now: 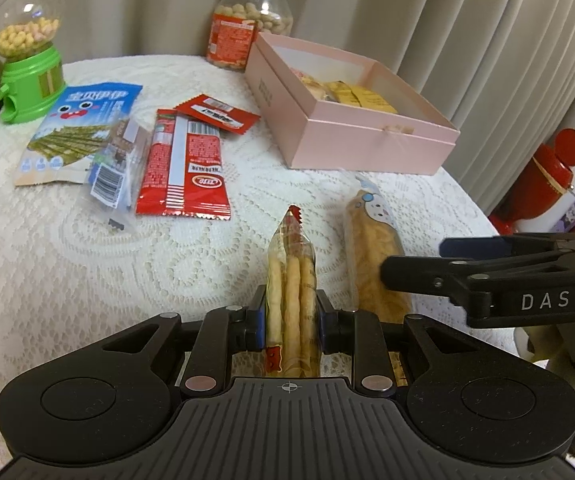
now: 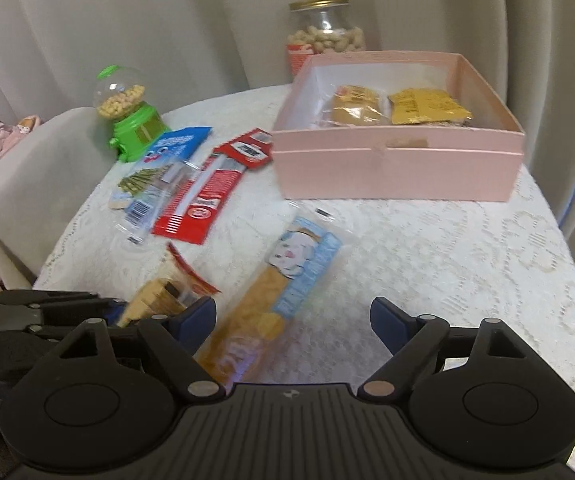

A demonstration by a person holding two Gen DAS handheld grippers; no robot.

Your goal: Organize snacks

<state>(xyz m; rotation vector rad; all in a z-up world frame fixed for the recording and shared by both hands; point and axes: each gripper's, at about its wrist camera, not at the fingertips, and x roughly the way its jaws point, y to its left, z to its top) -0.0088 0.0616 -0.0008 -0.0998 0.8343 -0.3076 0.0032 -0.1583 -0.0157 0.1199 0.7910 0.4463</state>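
Left gripper (image 1: 290,316) pinching clear pack of biscuit sticks (image 1: 292,276). Right gripper (image 2: 292,318) spread wide over long cartoon-face snack pack (image 2: 275,296), not gripping. Pink box (image 2: 395,172) holds 2 packs.

A home, likely a living or dining corner. A round table (image 2: 467,264) under a white lace cloth carries household snacks: ahead of the right jaws a pink box (image 2: 399,168) with packets inside, and beyond it a peanut jar (image 2: 327,28). Ahead and left of the left jaws stands a green candy dispenser (image 1: 27,52). Pleated beige curtains (image 1: 467,12) hang behind everything. Far left of the right jaws sits a pale chair back (image 2: 35,172), with pink quilted fabric past it.
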